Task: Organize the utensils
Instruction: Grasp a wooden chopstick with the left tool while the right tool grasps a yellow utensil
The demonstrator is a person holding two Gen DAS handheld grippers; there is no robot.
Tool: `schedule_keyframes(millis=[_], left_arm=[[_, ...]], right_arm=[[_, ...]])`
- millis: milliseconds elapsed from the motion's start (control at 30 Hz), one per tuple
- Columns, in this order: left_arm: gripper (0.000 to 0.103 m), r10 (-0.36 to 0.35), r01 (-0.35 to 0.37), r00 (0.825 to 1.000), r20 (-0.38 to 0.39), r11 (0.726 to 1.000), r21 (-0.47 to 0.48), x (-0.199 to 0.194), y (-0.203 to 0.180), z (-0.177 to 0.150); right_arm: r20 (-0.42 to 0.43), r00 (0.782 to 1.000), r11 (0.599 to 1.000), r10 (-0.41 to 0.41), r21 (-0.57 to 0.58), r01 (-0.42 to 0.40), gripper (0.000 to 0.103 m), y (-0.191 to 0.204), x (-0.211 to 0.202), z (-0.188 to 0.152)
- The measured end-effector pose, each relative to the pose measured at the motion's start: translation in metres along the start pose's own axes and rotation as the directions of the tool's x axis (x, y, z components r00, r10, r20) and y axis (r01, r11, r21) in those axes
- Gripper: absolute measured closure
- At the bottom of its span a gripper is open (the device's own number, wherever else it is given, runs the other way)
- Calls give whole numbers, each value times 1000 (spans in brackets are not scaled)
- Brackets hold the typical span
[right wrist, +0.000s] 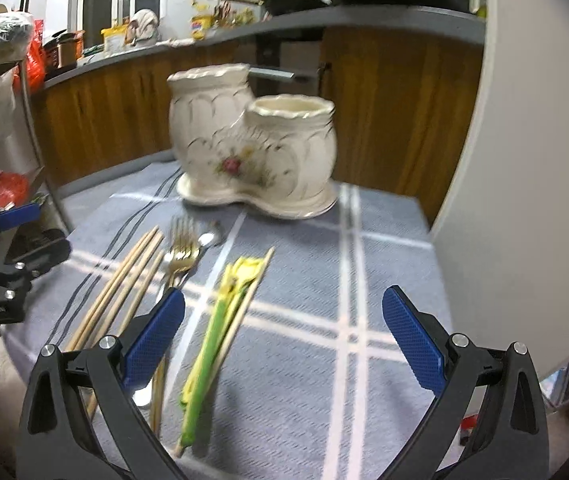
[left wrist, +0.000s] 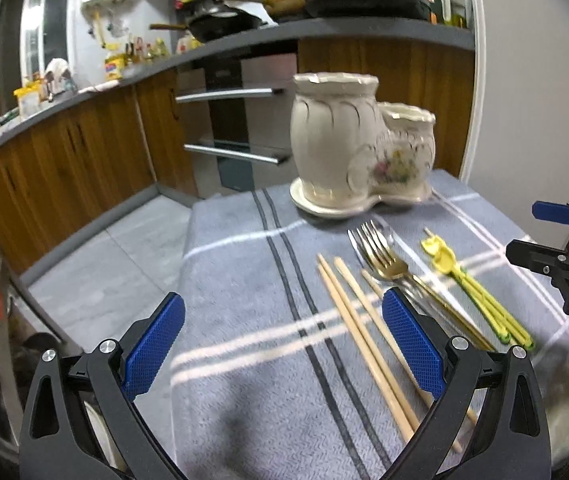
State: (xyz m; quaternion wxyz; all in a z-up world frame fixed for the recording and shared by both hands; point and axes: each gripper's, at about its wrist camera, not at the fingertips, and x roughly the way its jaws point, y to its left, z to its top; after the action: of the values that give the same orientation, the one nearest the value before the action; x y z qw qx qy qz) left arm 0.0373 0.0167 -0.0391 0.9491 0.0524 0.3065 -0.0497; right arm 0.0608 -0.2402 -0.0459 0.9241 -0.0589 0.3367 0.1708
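A cream ceramic two-pot utensil holder (left wrist: 348, 148) (right wrist: 252, 148) stands at the far side of a blue striped cloth (left wrist: 244, 360) (right wrist: 364, 280). In front of it lie wooden chopsticks (left wrist: 360, 340) (right wrist: 124, 292), gold forks and a spoon (left wrist: 380, 256) (right wrist: 182, 248), and a yellow-green utensil (left wrist: 468, 284) (right wrist: 220, 320). My left gripper (left wrist: 284, 344) is open and empty above the cloth, left of the chopsticks. My right gripper (right wrist: 284, 340) is open and empty, to the right of the yellow-green utensil. Each gripper shows at the edge of the other's view (left wrist: 564, 248) (right wrist: 8, 248).
Wooden kitchen cabinets (left wrist: 64, 168) and a grey counter with pans (left wrist: 284, 4) lie behind the table. An oven with metal handles (left wrist: 236, 124) is beyond the far edge. A white wall (right wrist: 524, 160) stands at the right. Bags and clutter (right wrist: 0, 120) sit at the left.
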Motion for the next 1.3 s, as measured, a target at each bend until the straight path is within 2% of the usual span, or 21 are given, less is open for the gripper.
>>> schedule_keyframes(millis=[100,267,300,367,433,567,767,1000,1067,1300], left_arm=[[6,7,-6,1000,-27,999,34,5,-4,-1],[8,15,-9,997,-72,996,86,13,-12,-1],[10,3,4,997,-79,996,87,14,-13,-2],[20,-15,24,994,-105,995,92,18,-14,-3],[24,-32,44,991,-127,995,93,21,-16,-5],[41,-74,87,983,-166,994,70,24,-16,-5],[60,-121,136,972,-200,989,59,26,-17,-5],[69,-154,168,959,-238,985,41,29,-24,-5],[73,-129,145,958,-255,988,46,33,-26,-5],[73,-74,103,961,-266,990,96,38,-37,1]], right_arm=[[-19,1000,1000,11,-13,-12,10,6,6,-1],[-95,993,997,72,-21,-74,39,15,22,-1],[-109,991,997,74,-27,-77,41,17,25,-2],[-133,988,996,81,-38,-87,53,21,31,-3],[-148,984,994,94,-40,-101,64,24,35,-3],[-160,982,992,104,-50,-113,79,28,39,-5],[-180,976,989,125,-56,-137,84,33,41,-4],[-201,971,989,131,-43,-143,84,32,48,-5],[-200,971,989,128,-45,-140,84,32,49,-5],[-208,968,988,137,-34,-147,84,32,56,-3]])
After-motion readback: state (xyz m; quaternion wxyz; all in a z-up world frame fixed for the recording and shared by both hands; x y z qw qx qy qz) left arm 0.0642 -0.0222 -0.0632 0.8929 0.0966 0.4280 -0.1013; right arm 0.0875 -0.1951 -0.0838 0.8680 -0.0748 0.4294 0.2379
